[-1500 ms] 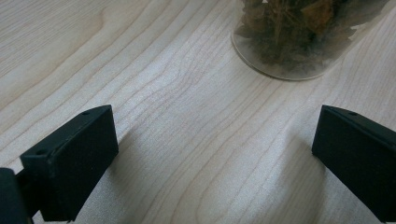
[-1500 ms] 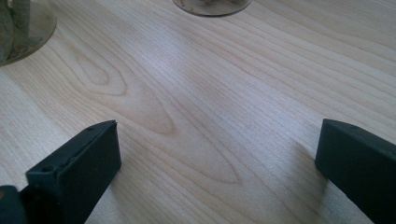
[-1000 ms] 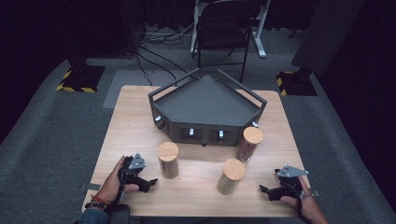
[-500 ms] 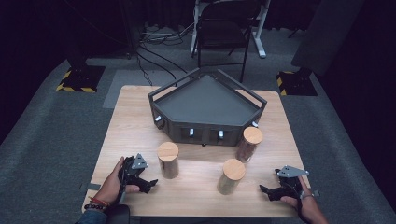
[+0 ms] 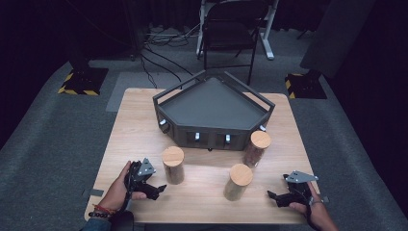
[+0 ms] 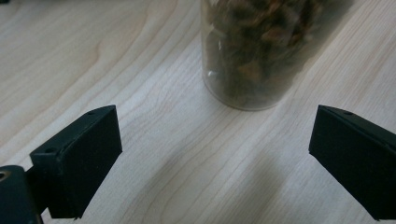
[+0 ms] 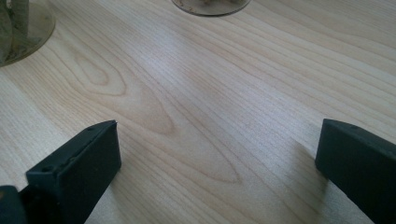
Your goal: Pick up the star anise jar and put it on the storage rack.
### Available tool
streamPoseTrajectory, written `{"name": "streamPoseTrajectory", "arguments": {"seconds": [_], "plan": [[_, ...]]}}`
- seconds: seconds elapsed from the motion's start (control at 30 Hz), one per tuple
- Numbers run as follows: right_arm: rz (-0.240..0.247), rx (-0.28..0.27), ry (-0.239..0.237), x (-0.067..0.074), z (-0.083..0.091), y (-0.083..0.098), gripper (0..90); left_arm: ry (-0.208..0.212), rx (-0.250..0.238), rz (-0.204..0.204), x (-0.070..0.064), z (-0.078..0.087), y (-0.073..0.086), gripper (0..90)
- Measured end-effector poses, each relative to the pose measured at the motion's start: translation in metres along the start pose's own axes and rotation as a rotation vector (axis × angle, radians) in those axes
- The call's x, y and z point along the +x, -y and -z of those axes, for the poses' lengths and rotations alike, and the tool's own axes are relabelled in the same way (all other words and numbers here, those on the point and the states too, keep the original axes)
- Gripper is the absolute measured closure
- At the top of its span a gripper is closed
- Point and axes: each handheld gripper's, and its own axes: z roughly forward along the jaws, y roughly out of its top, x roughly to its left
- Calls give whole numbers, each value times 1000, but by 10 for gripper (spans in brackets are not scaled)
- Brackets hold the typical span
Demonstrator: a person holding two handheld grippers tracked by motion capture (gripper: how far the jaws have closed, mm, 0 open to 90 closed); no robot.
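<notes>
Three glass jars with wooden lids stand on the wooden table [image 5: 139,120]: a left jar [image 5: 173,165], a middle jar [image 5: 238,182] and a right jar [image 5: 257,147] by the tray's front corner. A dark five-sided tray [image 5: 211,110] sits behind them. My left gripper [image 5: 155,188] rests open near the front left, just left of the left jar. The left gripper view has that jar's base [image 6: 261,51], full of brown pieces, ahead between the wide-apart jaws. My right gripper [image 5: 275,197] lies open at the front right, right of the middle jar. Jar bases [image 7: 212,5] sit far ahead of it.
Beyond the table stand a black folding chair [image 5: 231,33], cables on the grey carpet and two black stands with yellow-black striped bases [image 5: 82,79]. Bare tabletop lies between the two grippers along the front edge [image 5: 211,207].
</notes>
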Motion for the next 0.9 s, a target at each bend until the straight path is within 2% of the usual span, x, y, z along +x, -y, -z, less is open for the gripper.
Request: {"name": "streamPoseTrajectory", "arguments": {"seconds": [0.17,0.53,0.9], "plan": [[0,0,0,0,0,0,0,4,-29,-15,-5,5,-7,20],[0,0,0,0,0,0,0,20,-57,-47,-14,8,-22,21],[0,0,0,0,0,0,0,51,-99,-38,-12,5,-30,25]]}}
